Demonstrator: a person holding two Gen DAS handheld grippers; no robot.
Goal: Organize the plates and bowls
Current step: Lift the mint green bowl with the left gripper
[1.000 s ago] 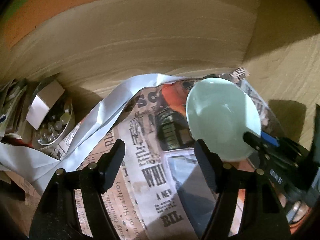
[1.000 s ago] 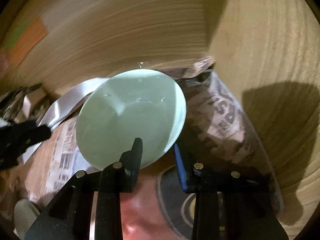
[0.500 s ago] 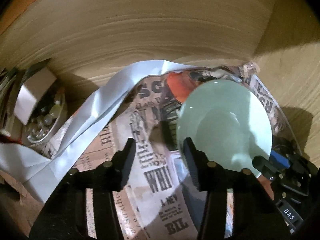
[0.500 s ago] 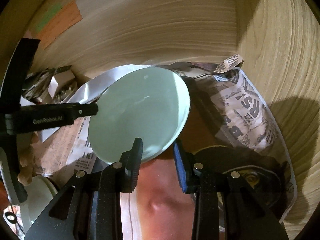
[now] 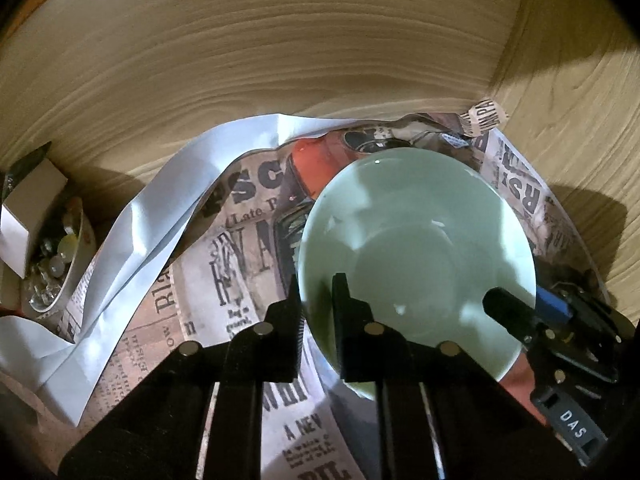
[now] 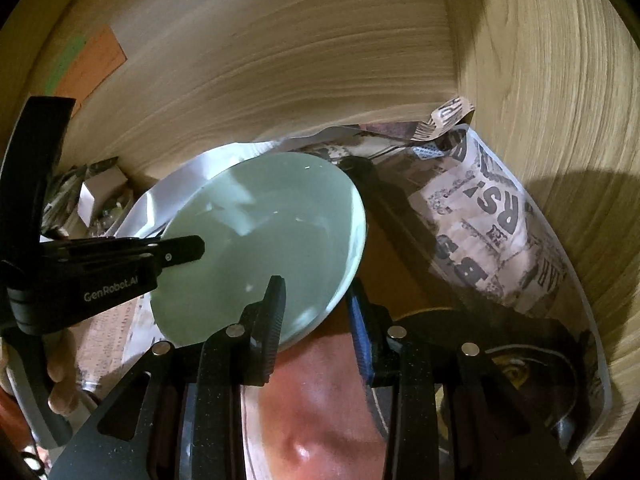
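Left wrist view: looks down steeply along own fingers, close over pale green bowl [image 5: 416, 240] on newspaper sheet [image 5: 240, 264], facing wooden back wall [image 5: 280, 60]; other gripper [image 5: 532, 312] enters at lower right edge. Right wrist view: same steep downward angle, close to bowl [image 6: 260, 240] from its other side, facing same wall [image 6: 280, 60] and corner; other gripper [image 6: 184, 250] enters from left. Shared: bowl, newspaper [image 6: 480, 232], wall, each view catching opposite gripper on bowl rim.
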